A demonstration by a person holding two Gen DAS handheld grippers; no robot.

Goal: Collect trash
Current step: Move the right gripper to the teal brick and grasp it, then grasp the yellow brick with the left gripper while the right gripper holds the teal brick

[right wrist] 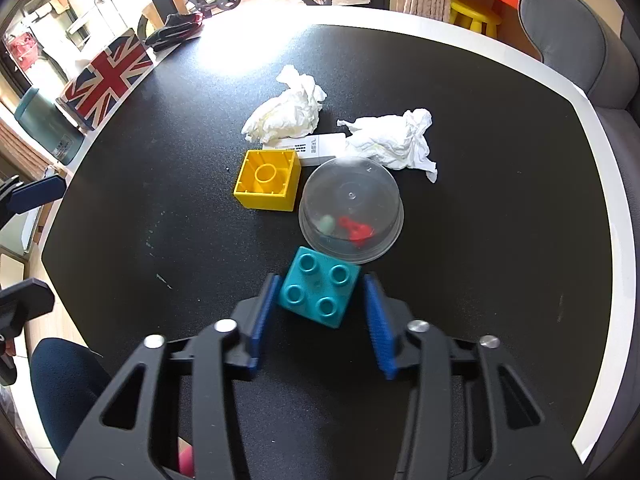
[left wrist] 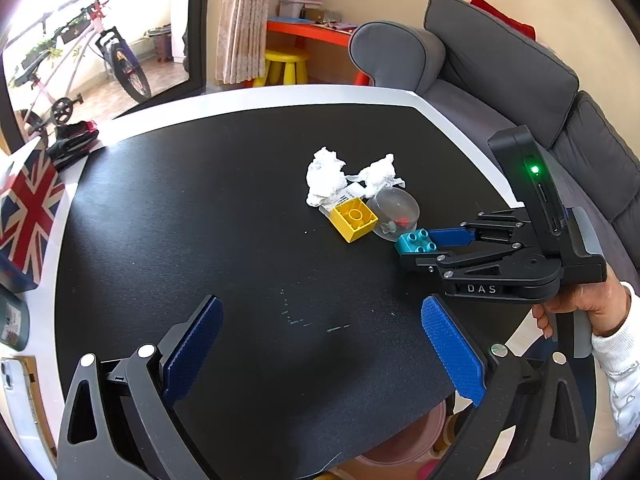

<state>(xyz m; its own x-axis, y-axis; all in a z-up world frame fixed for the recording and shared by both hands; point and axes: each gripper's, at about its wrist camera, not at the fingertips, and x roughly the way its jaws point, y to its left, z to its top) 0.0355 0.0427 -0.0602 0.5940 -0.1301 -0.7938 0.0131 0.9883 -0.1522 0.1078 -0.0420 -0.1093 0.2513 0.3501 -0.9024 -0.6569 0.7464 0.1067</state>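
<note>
Tissues (right wrist: 288, 114) are not what the right gripper (right wrist: 320, 300) is clamping: just before the clear dome (right wrist: 352, 208) it is pinching a teal block (right wrist: 318, 294) cornerwise, risking a slip or a binned toy. The left gripper (left wrist: 320, 352) is hanging open; the tissues are lying just beyond the dome.

Trash and clutter grouped on black tabletop (right wrist: 500, 208).

Two crumpled white paper tissues: one (right wrist: 286, 114) at far left of group, one (right wrist: 394, 140) at far right, both lying loose and apart. Flat white printed paper slip (right wrist: 316, 146) between them, partly under clear plastic dome-shaped cup (right wrist: 351, 210), inverted, rim down, small red and pale green pieces inside. Yellow hollow plastic building block (right wrist: 267, 179), open underside up, just left of cup. Teal studded plastic building block (right wrist: 319, 291), studs up, turned diagonally, nearest camera, touching cup rim, seen also in left wrist view (left wrist: 414, 241).
</note>
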